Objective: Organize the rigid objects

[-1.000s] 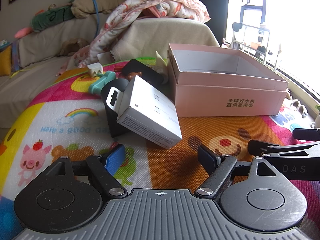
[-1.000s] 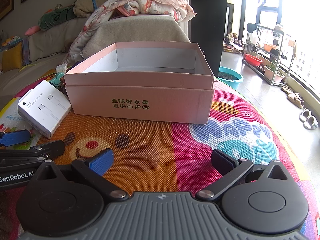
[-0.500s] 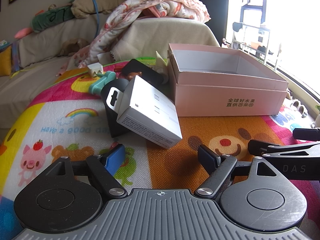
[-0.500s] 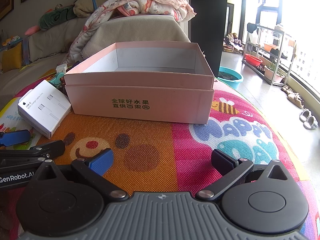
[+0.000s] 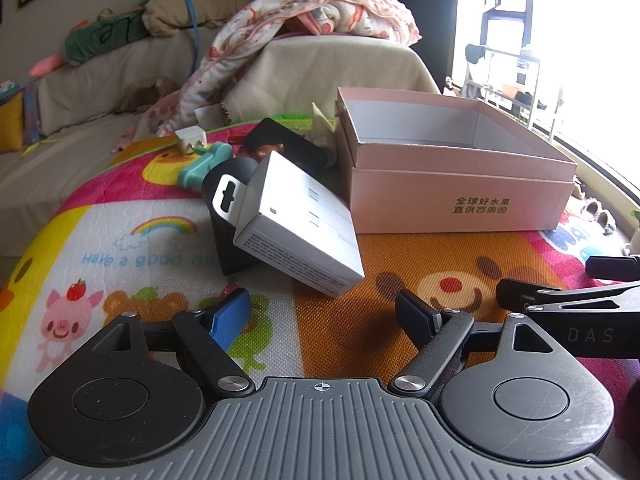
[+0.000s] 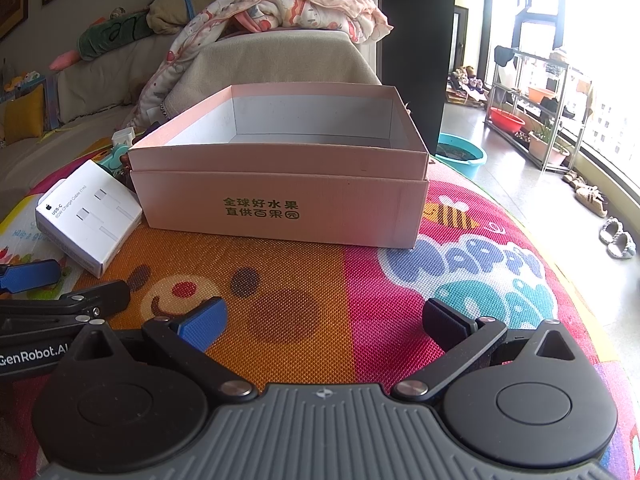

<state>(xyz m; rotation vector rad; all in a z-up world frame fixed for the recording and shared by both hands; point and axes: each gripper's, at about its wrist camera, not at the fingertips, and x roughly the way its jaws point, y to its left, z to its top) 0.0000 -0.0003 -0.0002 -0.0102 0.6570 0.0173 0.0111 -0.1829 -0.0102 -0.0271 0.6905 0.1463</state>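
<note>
Two hand-held grippers wait wide open, holding nothing – left hand-held gripper point(image 5: 323, 310), right hand-held gripper point(image 6: 324, 322). Just ahead, the white box point(image 5: 298, 226) leans on a black thing – easy to grab. The pink box point(image 6: 280, 184) sits open, beside it, ready for filling.

Home living room, sofa point(image 6: 280, 60) (blanket-draped), playmat point(image 6: 360, 280)

Left gripper point(image 5: 322, 312) low over colourful cartoon play mat point(image 5: 132, 240), jaws spread wide, nothing between. White rectangular cardboard cable box point(image 5: 298, 228) tilted, propped against black stand-like object point(image 5: 230, 216). Open pink cardboard box with green lettering point(image 5: 460, 196) just right of it, interior bare. Teal plastic piece point(image 5: 202, 162) and small white plug adapter point(image 5: 190, 138) behind. Right gripper's black finger point(image 5: 560, 300) at right edge.
</note>
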